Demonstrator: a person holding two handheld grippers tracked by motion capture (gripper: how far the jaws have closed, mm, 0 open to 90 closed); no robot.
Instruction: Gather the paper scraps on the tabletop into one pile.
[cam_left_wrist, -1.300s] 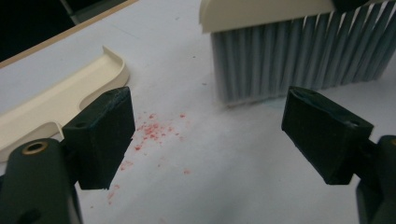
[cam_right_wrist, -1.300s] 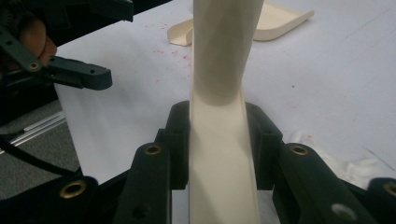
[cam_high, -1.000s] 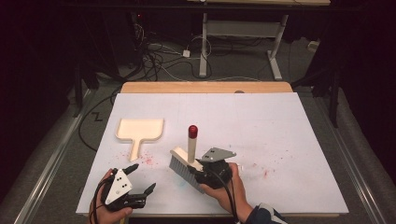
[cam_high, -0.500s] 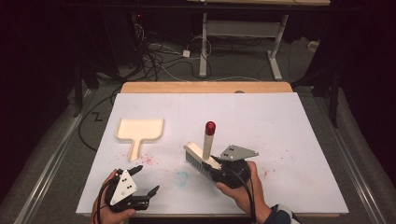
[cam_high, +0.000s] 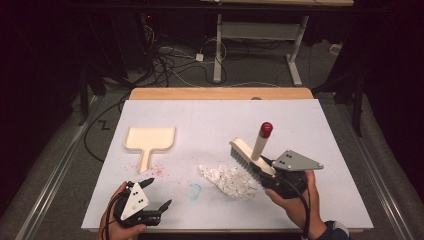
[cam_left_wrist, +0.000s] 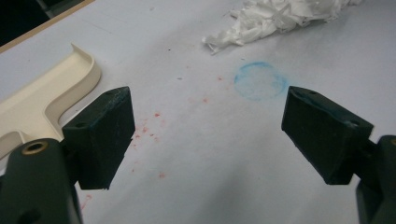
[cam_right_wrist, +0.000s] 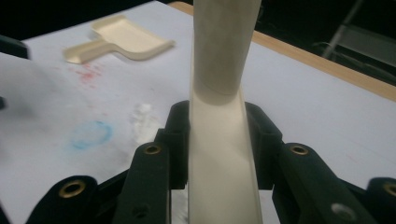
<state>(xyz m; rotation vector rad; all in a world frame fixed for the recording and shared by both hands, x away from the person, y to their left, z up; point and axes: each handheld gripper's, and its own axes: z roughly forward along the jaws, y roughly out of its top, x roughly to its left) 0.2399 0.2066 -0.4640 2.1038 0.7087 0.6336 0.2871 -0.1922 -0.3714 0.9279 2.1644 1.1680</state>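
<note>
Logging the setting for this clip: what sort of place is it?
Probably a lab or workshop recording bench: a white-covered table in a dark room, loose cables on the floor and a bare desk frame behind.

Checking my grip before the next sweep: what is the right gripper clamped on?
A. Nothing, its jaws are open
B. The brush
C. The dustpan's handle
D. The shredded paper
B: the right gripper has its jaws closed on the cream body of the brush, whose bristles sit beside the paper shreds, while the dustpan lies apart, untouched.
</note>
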